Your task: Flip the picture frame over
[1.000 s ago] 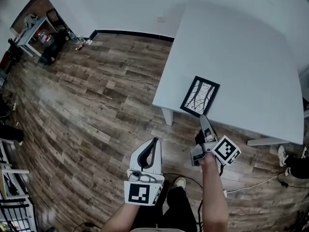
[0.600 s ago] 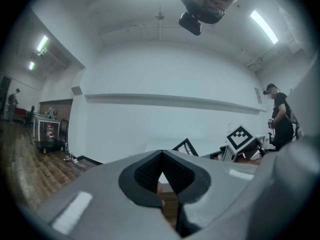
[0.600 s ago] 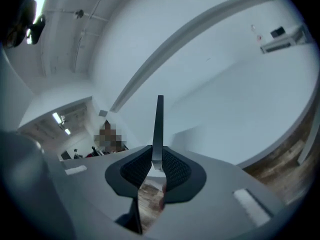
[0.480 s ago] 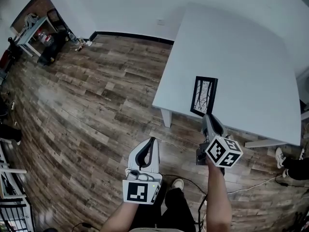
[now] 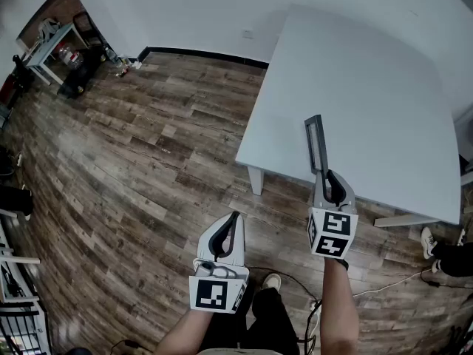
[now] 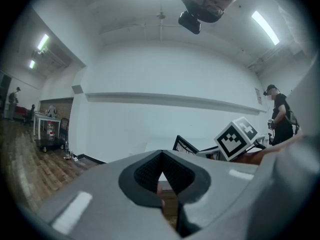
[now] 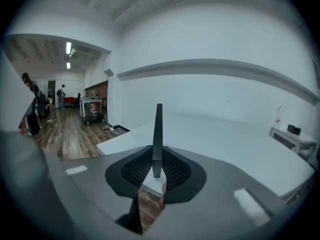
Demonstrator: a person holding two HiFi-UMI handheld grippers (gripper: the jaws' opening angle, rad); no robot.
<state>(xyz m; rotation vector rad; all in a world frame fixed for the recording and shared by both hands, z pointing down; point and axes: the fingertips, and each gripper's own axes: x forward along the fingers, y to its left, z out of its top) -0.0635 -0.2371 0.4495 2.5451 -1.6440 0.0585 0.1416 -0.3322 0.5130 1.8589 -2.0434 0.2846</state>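
Observation:
The black picture frame point(image 5: 316, 143) stands on edge over the near part of the white table point(image 5: 369, 87), seen almost edge-on as a thin dark bar. My right gripper point(image 5: 322, 174) is shut on its near edge. In the right gripper view the picture frame point(image 7: 158, 134) rises as a narrow upright strip pinched between the jaws. My left gripper point(image 5: 233, 217) hangs over the wooden floor to the left of the table, shut with nothing in it. In the left gripper view the picture frame point(image 6: 186, 144) shows tilted beside the right gripper's marker cube point(image 6: 238, 138).
The table's leg point(image 5: 256, 179) stands at its near left corner. A cart point(image 5: 52, 46) with clutter sits far left by the wall. A cable point(image 5: 384, 283) lies on the floor at the right, near a shoe point(image 5: 432, 237). A person point(image 6: 279, 115) stands at the right.
My right gripper has turned and lifted the picture frame from lying flat, picture up, to standing on edge. The left gripper has stayed where it was.

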